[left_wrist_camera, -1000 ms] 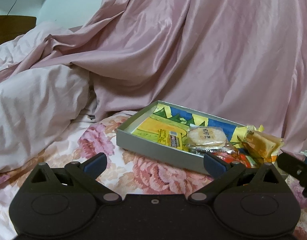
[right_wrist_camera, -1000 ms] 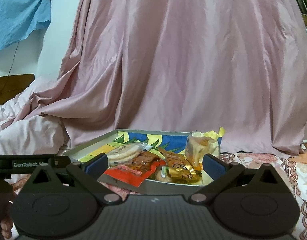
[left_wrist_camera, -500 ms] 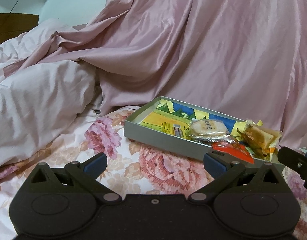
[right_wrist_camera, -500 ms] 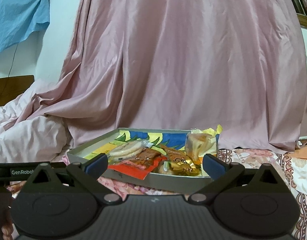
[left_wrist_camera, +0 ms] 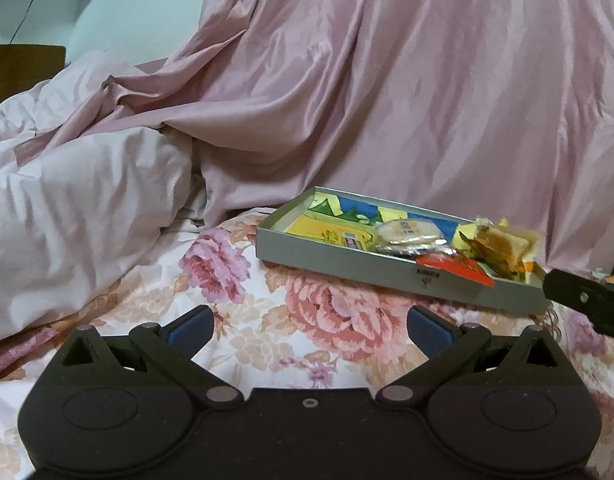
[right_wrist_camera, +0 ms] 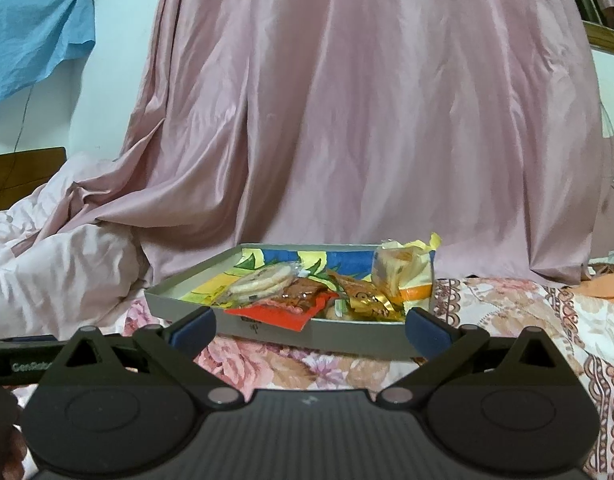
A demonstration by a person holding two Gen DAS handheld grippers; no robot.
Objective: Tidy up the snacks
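1 tray (right_wrist_camera: 267, 332) – approx. 5 snack pkts (right_wrist_camera: 263, 282) (overlapping)

Left wrist view: low over bedspread (left_wrist_camera: 327, 320), facing forward; tray (left_wrist_camera: 347, 266) ahead, beyond right finger. Right wrist view: low, facing tray (right_wrist_camera: 267, 326) near, between fingers. Shared: tray, pink drape (left_wrist_camera: 427, 100).

Left gripper (left_wrist_camera: 310, 326): jaws spread, nothing between them, above floral bedsheet (left_wrist_camera: 327, 320). Grey tray (left_wrist_camera: 347, 264) ahead right, holding round cracker pack (left_wrist_camera: 409, 231), red packet (left_wrist_camera: 455, 266), yellow-wrapped cake (left_wrist_camera: 503, 242). Pink drape (left_wrist_camera: 387, 100) behind.
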